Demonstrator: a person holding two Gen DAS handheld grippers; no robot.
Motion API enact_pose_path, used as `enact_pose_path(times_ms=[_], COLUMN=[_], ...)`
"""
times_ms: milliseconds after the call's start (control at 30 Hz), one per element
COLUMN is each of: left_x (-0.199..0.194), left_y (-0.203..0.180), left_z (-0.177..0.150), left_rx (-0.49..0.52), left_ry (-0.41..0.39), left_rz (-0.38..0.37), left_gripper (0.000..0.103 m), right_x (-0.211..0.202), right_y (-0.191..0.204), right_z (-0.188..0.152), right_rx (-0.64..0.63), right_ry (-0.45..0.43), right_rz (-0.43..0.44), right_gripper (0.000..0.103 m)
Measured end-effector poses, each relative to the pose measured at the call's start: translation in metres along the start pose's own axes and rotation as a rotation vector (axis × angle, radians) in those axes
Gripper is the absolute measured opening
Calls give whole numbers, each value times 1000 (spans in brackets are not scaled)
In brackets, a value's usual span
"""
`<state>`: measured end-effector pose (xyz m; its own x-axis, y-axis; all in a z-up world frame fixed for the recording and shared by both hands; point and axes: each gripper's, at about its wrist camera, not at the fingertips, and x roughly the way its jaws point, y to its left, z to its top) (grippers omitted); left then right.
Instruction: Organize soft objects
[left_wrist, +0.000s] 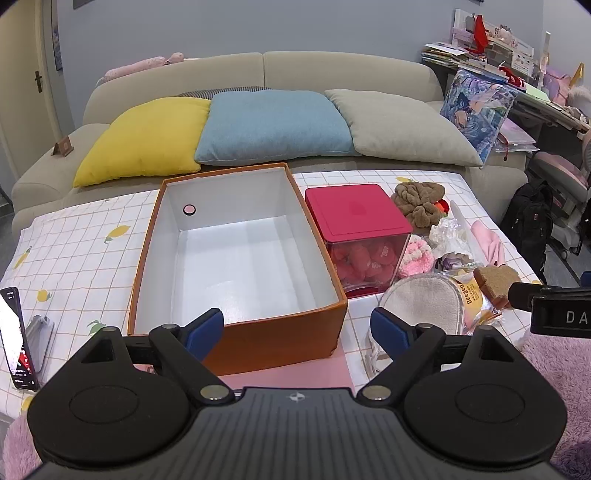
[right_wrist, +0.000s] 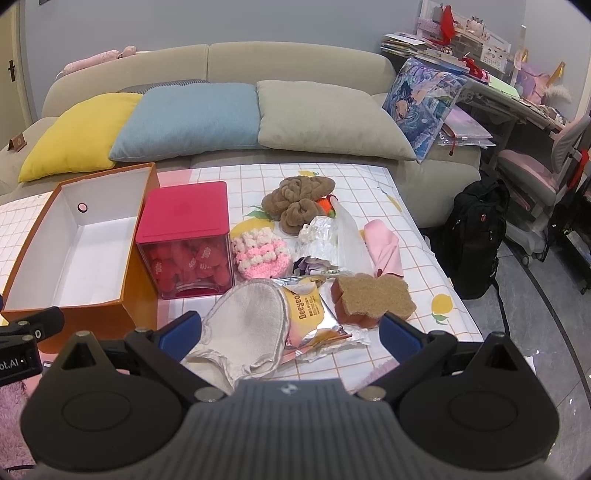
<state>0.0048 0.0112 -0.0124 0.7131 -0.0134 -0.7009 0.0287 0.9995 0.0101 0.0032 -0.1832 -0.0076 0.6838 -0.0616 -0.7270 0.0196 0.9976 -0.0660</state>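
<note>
An empty orange box (left_wrist: 236, 243) with a white inside stands on the table, also in the right wrist view (right_wrist: 70, 251). Soft things lie right of it: a beige cloth mitt (right_wrist: 247, 317), a brown sponge (right_wrist: 373, 295), a pink-white crochet piece (right_wrist: 258, 251), a brown fluffy cloth (right_wrist: 299, 203) and a pink cloth (right_wrist: 384, 251). My left gripper (left_wrist: 297, 328) is open and empty, just in front of the box's near wall. My right gripper (right_wrist: 290, 332) is open and empty, over the mitt and a yellow snack packet (right_wrist: 310, 306).
A clear container with a red lid (right_wrist: 188, 240) holding red pieces stands between box and pile. Crumpled plastic wrap (right_wrist: 321, 232) lies in the pile. A phone (left_wrist: 14, 339) lies at the table's left. A sofa with cushions (left_wrist: 273, 125) is behind. A black backpack (right_wrist: 476, 236) stands on the floor.
</note>
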Motion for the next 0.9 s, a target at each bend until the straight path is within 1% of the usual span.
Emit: enact_pose_path(times_ms=[900], left_x=[-1], left_y=[1], left_z=[-3], left_rx=[-8], left_ry=[10], left_rz=[-3], left_gripper=[102], right_x=[1], right_y=[3], right_z=[1], right_rx=[-9], right_ry=[24], right_rz=[-1], right_gripper=[100])
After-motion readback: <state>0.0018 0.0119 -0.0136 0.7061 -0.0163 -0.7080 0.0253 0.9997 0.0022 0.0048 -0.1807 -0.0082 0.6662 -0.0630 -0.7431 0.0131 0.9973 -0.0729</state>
